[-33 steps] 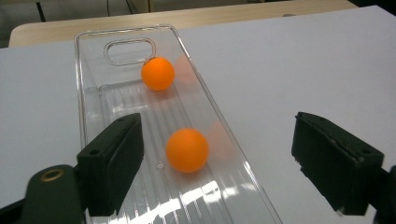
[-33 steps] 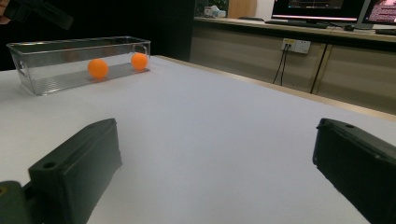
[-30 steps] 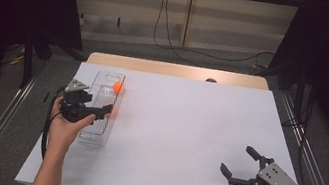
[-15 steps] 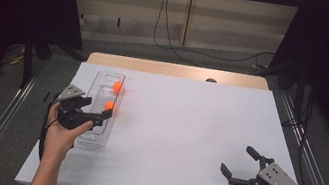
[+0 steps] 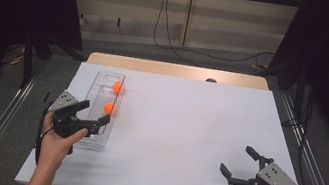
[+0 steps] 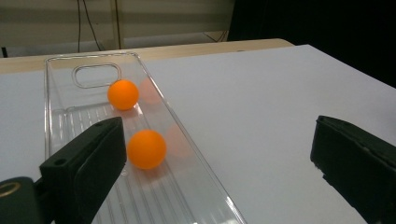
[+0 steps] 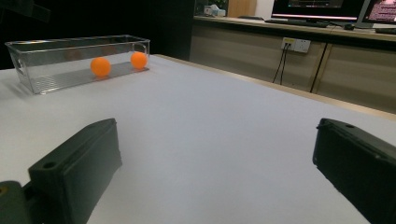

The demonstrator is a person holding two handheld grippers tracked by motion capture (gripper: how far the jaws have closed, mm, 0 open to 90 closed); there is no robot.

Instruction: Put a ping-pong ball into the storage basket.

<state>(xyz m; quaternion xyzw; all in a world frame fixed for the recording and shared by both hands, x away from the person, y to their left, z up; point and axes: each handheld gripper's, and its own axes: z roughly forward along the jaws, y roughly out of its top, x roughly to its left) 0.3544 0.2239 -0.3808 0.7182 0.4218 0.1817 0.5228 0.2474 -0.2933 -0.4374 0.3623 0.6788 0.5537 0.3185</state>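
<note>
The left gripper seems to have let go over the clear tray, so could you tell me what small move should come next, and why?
Probably draw the left gripper back, up and clear of the clear tray. Its jaws have just been opening and stand wide with nothing between them, while both orange balls, the nearer ball and the farther ball, lie loose on the tray floor. The right gripper waits open on the white table.

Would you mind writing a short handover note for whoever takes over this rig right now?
Left gripper: jaws have just been opening, now wide, nothing between them; it hovers over the near end of the clear tray.
Right gripper: open, empty, low over the white table at its near right.
Things: two orange balls lie in the tray, the near ball just ahead of the left jaws, the far ball toward the end with the handle cut-out.
Done: both balls are in the tray.
Left: no other ball shows on the table; probably just draw the left gripper clear.
</note>
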